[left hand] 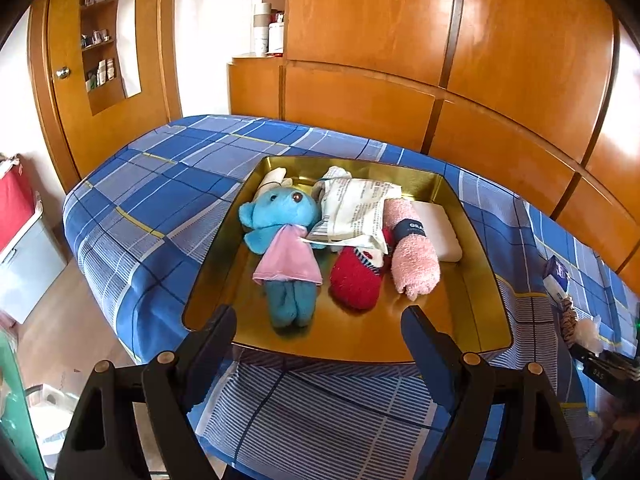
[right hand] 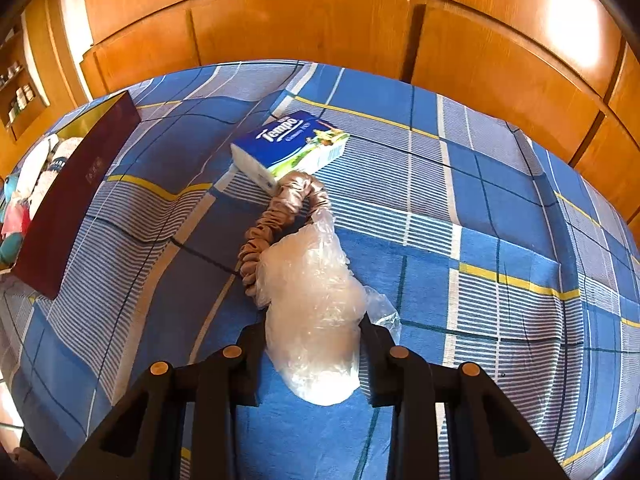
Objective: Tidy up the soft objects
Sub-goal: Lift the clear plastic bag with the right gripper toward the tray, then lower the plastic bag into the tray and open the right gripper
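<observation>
A gold tin box (left hand: 472, 240) on the bed holds a blue plush bear in a pink dress (left hand: 286, 240), a white printed packet (left hand: 356, 212), a red sock (left hand: 356, 280), a pink rolled towel (left hand: 414, 256) and a white pad (left hand: 440, 228). My left gripper (left hand: 320, 328) is open and empty at the box's near rim. My right gripper (right hand: 312, 344) is shut on a crumpled clear plastic bag (right hand: 312, 292) lying on the bed. A brown scrunchie (right hand: 276, 220) touches the bag. A Tempo tissue pack (right hand: 288, 148) lies behind it.
The bed has a blue plaid cover (right hand: 480, 200). The box's dark red outer wall (right hand: 72, 200) shows at the left of the right wrist view. Wooden panelling (left hand: 440, 60) stands behind the bed. A door (left hand: 72, 80) and floor storage bins (left hand: 24, 248) are at left.
</observation>
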Motion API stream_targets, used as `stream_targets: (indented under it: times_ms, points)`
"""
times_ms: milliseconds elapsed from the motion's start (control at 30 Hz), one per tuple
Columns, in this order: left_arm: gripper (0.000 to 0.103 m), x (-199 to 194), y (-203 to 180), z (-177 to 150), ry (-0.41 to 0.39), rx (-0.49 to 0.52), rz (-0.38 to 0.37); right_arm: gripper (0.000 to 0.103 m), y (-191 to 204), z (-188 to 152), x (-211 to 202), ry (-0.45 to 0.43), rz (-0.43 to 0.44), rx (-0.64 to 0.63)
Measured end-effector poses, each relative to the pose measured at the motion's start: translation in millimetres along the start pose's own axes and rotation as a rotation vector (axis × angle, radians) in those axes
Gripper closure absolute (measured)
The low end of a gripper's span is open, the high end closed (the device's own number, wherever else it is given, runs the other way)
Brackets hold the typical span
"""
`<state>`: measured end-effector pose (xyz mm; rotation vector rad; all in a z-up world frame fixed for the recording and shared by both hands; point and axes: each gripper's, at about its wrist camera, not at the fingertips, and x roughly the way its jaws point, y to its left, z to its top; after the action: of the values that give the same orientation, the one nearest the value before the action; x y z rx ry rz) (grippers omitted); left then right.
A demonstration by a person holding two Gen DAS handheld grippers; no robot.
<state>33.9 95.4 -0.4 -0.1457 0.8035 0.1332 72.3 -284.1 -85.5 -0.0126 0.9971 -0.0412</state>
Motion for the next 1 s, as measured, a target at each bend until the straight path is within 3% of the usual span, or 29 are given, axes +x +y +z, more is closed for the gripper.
stream_targets:
  times_ms: [233,400,767,1000]
  points:
    - [0.018,1,9,-1,0.004,-0.021,-0.005,0.071,2,0,-2,0.021,-0.005,0.018]
    - [0.018,0,17,0,-0.001,-0.041,0.000,0.071,21,7,-26,-0.022,0.101,0.041]
    - [0.018,2,36,0,0.001,-0.087,0.014,0.071,126,44,-66,-0.111,0.354,-0.123]
    - [0.018,2,51,3,-0.005,-0.121,0.038,0.071,194,63,-68,-0.113,0.490,-0.233]
